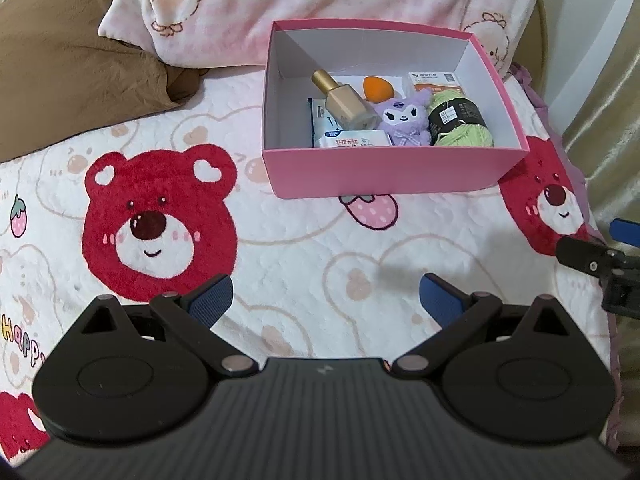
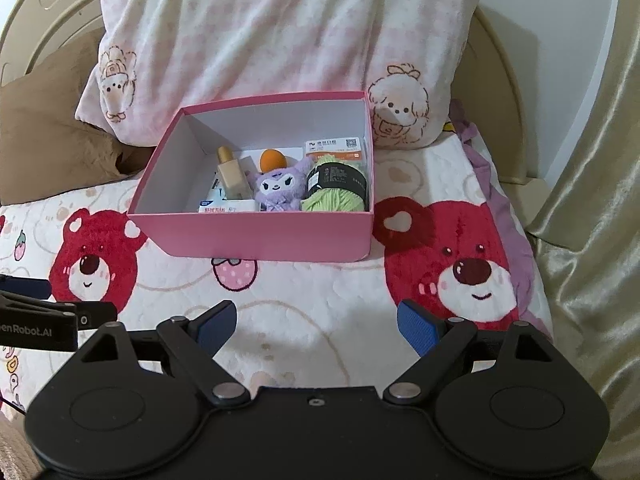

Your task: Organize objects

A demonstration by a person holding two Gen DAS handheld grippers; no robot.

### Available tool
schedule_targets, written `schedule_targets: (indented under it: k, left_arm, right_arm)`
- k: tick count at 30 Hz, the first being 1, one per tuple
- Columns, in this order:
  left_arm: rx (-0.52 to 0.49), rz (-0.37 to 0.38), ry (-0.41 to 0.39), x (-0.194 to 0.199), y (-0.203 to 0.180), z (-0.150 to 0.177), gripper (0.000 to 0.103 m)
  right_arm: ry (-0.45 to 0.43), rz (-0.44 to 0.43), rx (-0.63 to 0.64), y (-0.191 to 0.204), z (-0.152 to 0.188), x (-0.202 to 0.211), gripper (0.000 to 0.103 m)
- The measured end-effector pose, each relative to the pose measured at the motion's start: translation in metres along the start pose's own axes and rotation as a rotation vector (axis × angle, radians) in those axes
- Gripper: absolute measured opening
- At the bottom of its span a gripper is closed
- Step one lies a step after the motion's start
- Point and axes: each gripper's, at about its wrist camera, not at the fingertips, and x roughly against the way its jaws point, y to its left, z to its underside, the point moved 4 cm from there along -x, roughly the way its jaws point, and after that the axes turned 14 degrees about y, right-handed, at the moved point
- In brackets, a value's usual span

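Here, in the left wrist view, the left gripper (image 1: 326, 300) is spread with nothing between its pads over bare bedspread (image 1: 304, 240); the pink box (image 1: 384, 168) sits at twelve o'clock, its near wall apart. In the right wrist view, the right gripper (image 2: 316, 330) gapes likewise, holding nothing; the box (image 2: 260, 236) lies at eleven o'clock, against the pillow (image 2: 280, 40).

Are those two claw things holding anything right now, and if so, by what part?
Nothing is held. The left gripper and the right gripper are both open over the bedspread, with nothing between their fingers.
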Motion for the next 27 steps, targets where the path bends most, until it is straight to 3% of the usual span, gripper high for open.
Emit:
schedule_targets:
  k: [27]
  left_arm:
    - [-0.011, 0.012, 0.031, -0.0037, 0.0030, 0.0011, 0.101]
  right_arm:
    - [0.029, 0.068, 0.029, 0.0061, 0.0060, -0.0042, 0.091]
